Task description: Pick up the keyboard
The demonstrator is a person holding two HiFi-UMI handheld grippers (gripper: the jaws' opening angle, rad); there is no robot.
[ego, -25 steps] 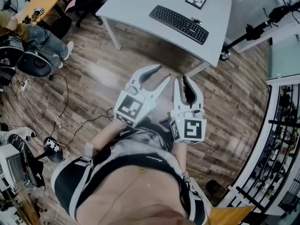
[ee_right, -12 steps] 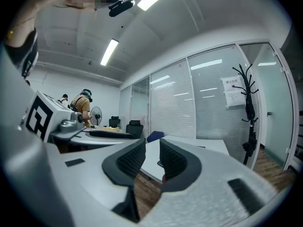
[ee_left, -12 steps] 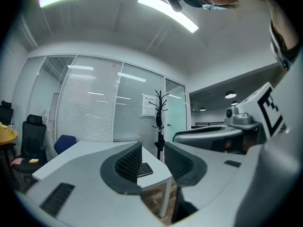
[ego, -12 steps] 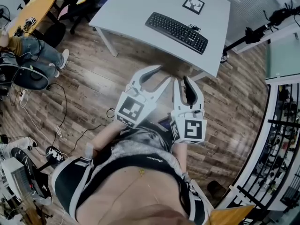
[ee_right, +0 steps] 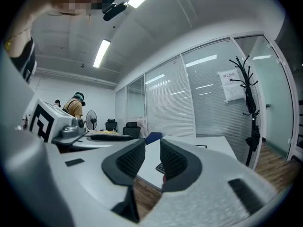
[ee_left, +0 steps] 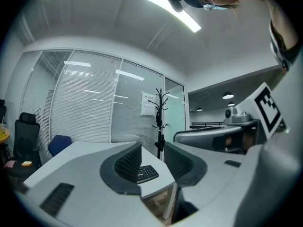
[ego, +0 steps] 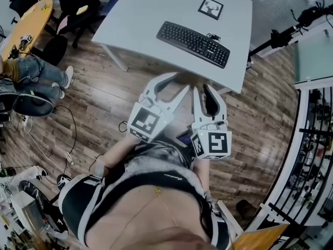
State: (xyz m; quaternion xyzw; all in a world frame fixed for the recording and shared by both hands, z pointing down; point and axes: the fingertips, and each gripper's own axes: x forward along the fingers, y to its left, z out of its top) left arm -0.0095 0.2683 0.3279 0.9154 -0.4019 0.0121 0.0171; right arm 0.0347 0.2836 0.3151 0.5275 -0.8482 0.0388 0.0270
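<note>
In the left gripper view the keyboard shows only as one corner in the gap of the left tongs. The rest of it lies behind the left-hand jaw. The print on the sheet stuck to the glass wall is too small to read.

In the head view the bench loses its far side to the top edge, and its legs are mostly hidden under its top. The cable at the keyboard's far edge is too small to follow. The figure on the framed card cannot be made out for certain. A seated person is cut off by the left edge, so mostly legs show.
</note>
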